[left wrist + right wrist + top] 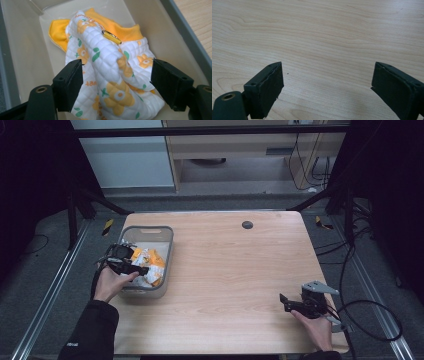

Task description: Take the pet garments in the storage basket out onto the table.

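Observation:
A quilted white garment (110, 75) printed with orange flowers and trimmed in orange lies crumpled inside a grey plastic bin (25, 50). A small gold clasp (111, 37) sits on its top fold. In the high view the bin (170, 250) stands at the table's left side with the garment (150, 264) in it. My left gripper (116, 72) is lowered into the bin, open, its jaws on either side of the cloth's raised fold. It also appears in the high view (136, 268). My right gripper (283, 303) hovers open just above bare wood near the front right corner (327, 75).
The wooden table (235, 265) has a round dark cable port (247, 224) near its far edge. A black cable (370, 320) loops off the right gripper past the table's right edge. Black frame posts flank the table at both sides.

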